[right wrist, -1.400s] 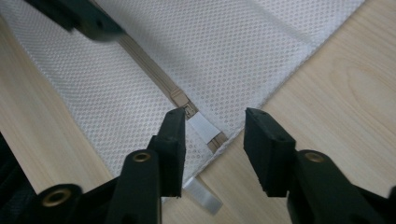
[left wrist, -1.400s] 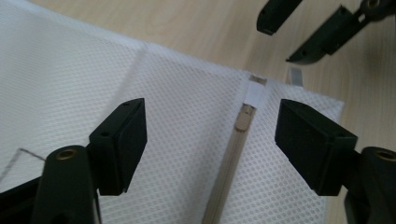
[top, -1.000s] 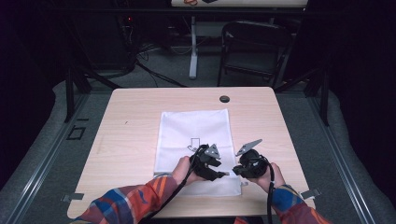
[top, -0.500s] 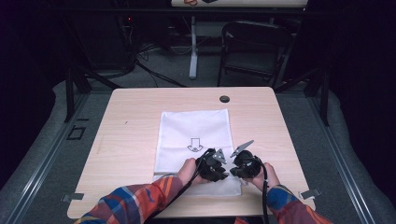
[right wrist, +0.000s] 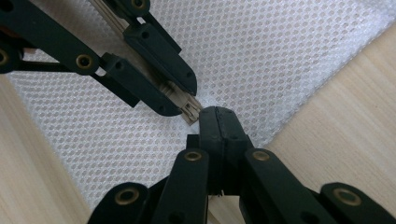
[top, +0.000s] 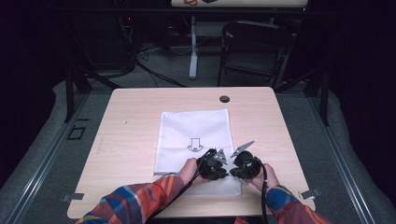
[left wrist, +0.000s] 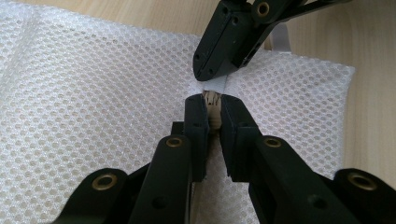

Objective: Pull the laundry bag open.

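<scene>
The high view is looking forward and down over the surface (top: 140, 121); both gripper views are sitting close above the mesh bag (left wrist: 93, 102), sharing its 6 o'clock edge.

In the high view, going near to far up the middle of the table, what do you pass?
Plaid sleeve → the two grippers, left and right, side by side → arrow print on the white mesh bag → round grommet → folding chair.
</scene>
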